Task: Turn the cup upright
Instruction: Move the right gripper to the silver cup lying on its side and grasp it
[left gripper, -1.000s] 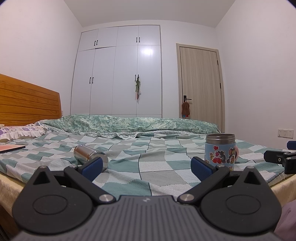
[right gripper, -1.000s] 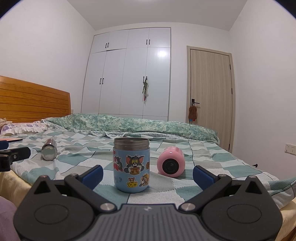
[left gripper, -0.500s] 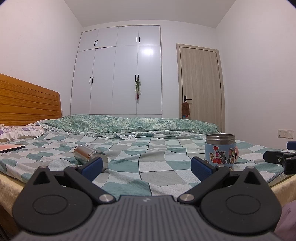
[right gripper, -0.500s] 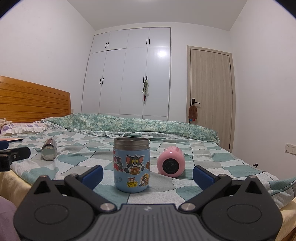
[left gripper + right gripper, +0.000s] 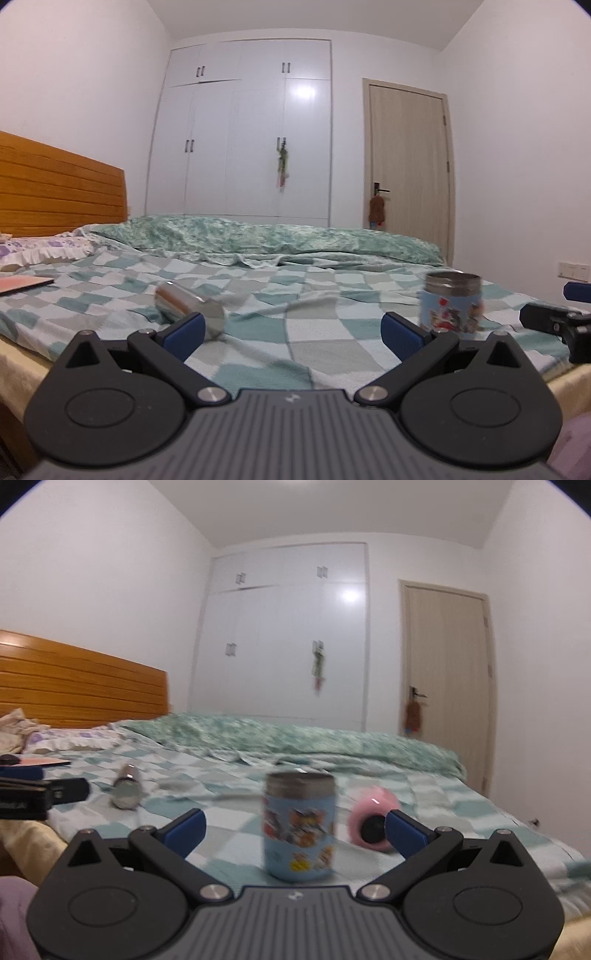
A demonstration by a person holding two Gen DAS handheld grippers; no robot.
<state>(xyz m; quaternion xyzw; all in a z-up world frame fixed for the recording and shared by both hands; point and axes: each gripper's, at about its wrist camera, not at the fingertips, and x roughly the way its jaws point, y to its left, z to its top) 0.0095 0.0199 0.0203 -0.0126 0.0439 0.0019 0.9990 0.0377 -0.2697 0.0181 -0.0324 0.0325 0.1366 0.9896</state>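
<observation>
Left gripper (image 5: 291,330) level, jaws spread wide, blue fingertips (image 5: 184,330) at 10 and 2 o'clock of its body, nothing between them, right gripper (image 5: 293,827) level, jaws spread wide, each gripper visible at the edge of the other's view, both blurred.

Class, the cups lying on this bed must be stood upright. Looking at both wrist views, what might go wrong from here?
1. The steel cup and pink cup lie on their sides on the soft checked bedspread; either may roll or tip again once stood up.
2. The cartoon cup stands beside the pink one; the open right gripper reaching past might knock it over.
</observation>
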